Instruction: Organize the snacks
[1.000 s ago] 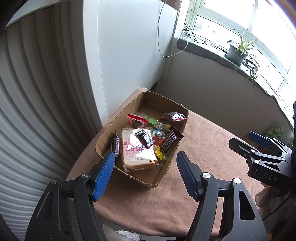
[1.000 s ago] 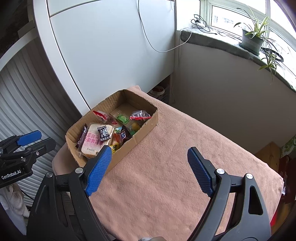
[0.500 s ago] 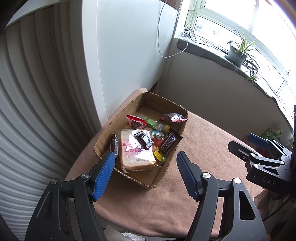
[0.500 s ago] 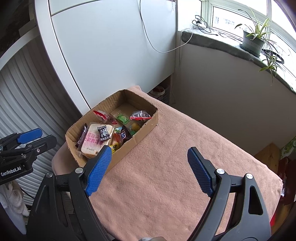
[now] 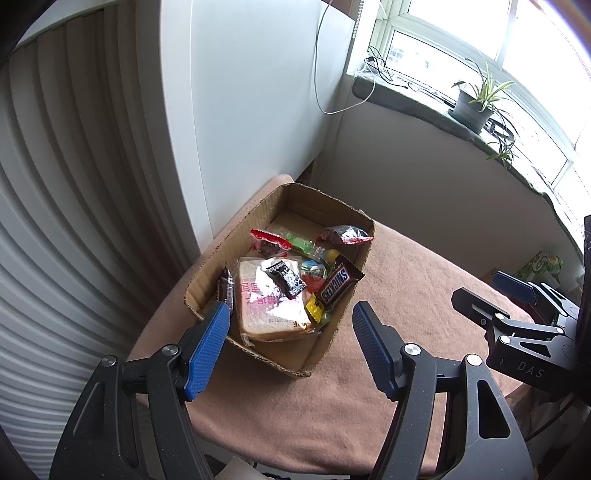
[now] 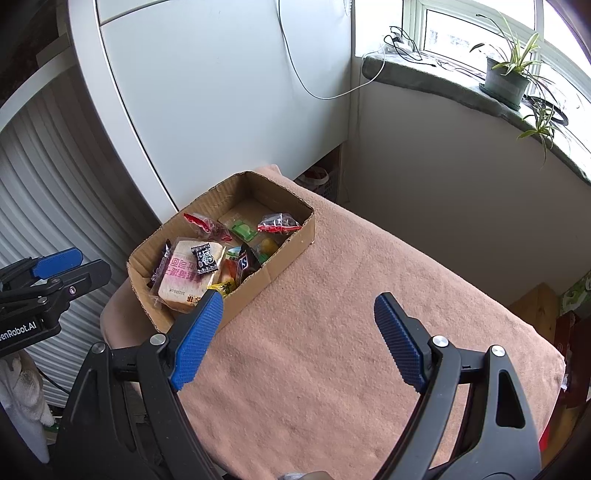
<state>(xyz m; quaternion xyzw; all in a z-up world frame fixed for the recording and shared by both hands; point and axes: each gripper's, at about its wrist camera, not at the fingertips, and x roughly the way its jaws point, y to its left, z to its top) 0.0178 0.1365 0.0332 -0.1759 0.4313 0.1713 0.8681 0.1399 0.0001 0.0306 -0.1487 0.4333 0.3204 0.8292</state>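
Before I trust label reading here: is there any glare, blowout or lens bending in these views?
Left wrist view: window blown out white, glare on the bread packet, shutter slats bowed by fisheye. Right wrist view: window also overexposed, cardboard box evenly lit and sharp.

Two fisheye cameras, one on each handheld gripper, look steeply down and forward between blue-padded fingers at a brown cloth-covered table point(image 6: 332, 332). The left wrist view sits nearer the open brown cardboard box of wrapped snacks point(image 5: 258, 218), which fills its centre; the right wrist view looks from further right, with the box up and left. Both share the box, the white cabinet point(image 5: 251, 110) and the potted green plant point(image 6: 506, 77) on the windowsill, and each catches the other gripper at its edge.
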